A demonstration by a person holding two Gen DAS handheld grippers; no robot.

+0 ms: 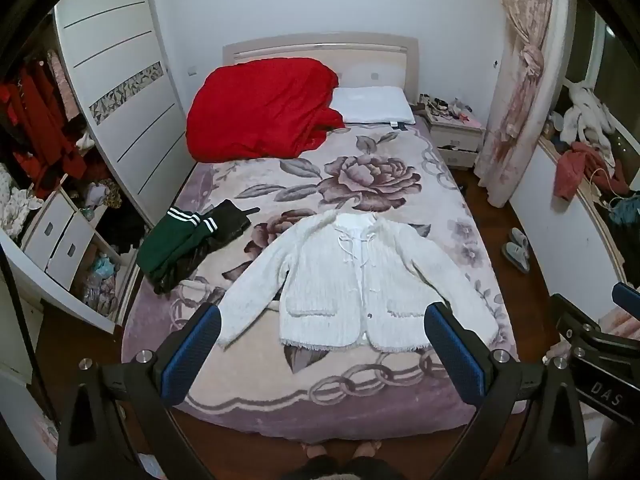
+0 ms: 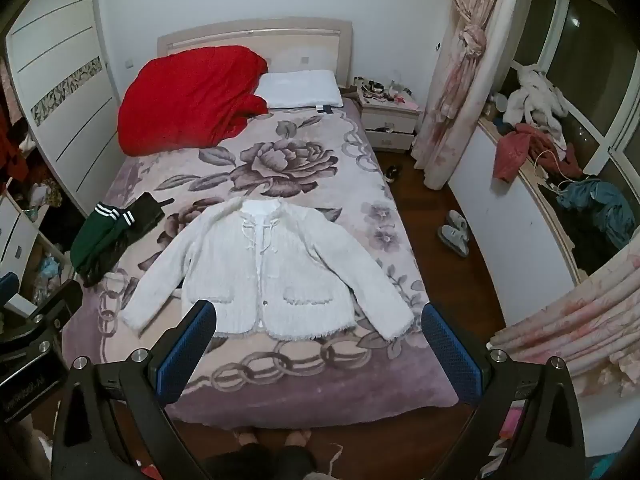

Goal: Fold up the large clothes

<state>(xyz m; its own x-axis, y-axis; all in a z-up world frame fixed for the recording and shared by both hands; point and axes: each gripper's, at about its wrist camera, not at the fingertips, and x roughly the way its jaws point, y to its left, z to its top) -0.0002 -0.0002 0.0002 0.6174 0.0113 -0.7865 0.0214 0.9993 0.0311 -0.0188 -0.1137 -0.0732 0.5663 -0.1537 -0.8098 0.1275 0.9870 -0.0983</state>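
Note:
A fluffy white jacket (image 1: 344,280) (image 2: 264,268) lies flat and face up on the bed, sleeves spread to both sides, hem toward the foot of the bed. My left gripper (image 1: 322,320) hovers well above the bed's foot end, jaws wide open and empty, framing the jacket's hem. My right gripper (image 2: 318,316) hangs at much the same height, also wide open and empty. Each gripper shows at the edge of the other's view: the right gripper (image 1: 592,336) and the left gripper (image 2: 36,320).
Green trousers with white stripes (image 1: 176,240) (image 2: 102,232) lie on a dark garment at the bed's left edge. A red quilt (image 1: 260,108) and white pillow (image 1: 374,104) sit at the head. Slippers (image 2: 454,232) are on the floor right. Feet (image 2: 272,438) stand at the bed's foot.

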